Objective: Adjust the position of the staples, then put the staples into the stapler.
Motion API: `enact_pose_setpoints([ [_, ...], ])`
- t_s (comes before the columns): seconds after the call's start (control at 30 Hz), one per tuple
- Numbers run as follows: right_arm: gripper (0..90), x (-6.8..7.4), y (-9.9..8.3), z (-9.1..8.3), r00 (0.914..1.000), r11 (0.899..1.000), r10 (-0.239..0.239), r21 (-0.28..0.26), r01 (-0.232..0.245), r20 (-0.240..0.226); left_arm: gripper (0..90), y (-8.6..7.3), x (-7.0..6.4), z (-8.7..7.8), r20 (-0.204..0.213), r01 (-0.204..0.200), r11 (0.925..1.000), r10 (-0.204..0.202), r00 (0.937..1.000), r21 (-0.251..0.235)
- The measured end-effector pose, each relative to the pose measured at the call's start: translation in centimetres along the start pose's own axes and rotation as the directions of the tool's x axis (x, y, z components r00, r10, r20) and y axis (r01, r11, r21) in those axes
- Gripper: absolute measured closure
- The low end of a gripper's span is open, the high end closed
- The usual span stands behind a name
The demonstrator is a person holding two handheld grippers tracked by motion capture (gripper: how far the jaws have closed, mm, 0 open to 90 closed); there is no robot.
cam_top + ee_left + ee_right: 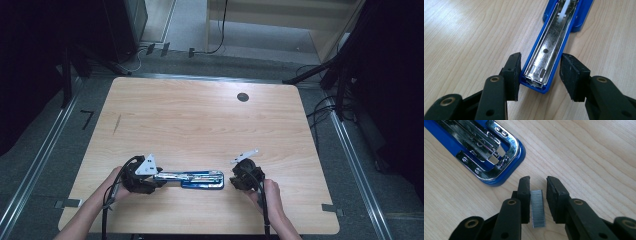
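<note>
With our left gripper (540, 72) open astride the stapler (550, 50), we should close our open right gripper (538, 195) squarely on the staple strip (538, 208).

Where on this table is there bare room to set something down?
The table is bare across its far half, bordered only by a dark hole. The near edge is crowded: the open stapler lies between the left gripper and the right gripper.
</note>
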State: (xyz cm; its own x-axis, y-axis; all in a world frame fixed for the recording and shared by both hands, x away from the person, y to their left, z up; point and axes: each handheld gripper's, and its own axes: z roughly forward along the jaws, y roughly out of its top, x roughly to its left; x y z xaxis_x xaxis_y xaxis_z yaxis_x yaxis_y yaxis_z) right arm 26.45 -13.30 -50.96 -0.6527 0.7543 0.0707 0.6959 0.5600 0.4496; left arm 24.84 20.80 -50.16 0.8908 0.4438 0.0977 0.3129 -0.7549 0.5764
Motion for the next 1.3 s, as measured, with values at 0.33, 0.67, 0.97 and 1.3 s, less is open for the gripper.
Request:
enact_pose_setpoints([
  [0.33,79.5,-0.1,0.0,0.0,1.0,1.0,-0.005,0.0,0.005,-0.004,53.5,0.0,0.1,0.0,0.002,-0.006,1.0,0.006,1.0,0.005],
  [0.67,79.5,-0.5,0.1,-1.1,0.9996,0.999,-0.02,-0.04,0.02,-0.019,53.4,0.0,0.1,0.1,0.007,-0.004,1.0,0.004,1.0,0.004],
  [0.97,79.5,-0.5,0.4,-1.8,0.9979,0.996,-0.059,-0.066,0.057,-0.027,53.5,0.0,0.1,0.1,0.001,-0.007,1.0,0.007,1.0,0.004],
  [1.3,79.5,-0.6,0.6,-2.2,0.9946,0.993,-0.092,-0.077,0.088,-0.049,53.9,-0.1,0.1,0.0,0.003,-0.011,0.9999,0.011,0.9999,0.002],
])
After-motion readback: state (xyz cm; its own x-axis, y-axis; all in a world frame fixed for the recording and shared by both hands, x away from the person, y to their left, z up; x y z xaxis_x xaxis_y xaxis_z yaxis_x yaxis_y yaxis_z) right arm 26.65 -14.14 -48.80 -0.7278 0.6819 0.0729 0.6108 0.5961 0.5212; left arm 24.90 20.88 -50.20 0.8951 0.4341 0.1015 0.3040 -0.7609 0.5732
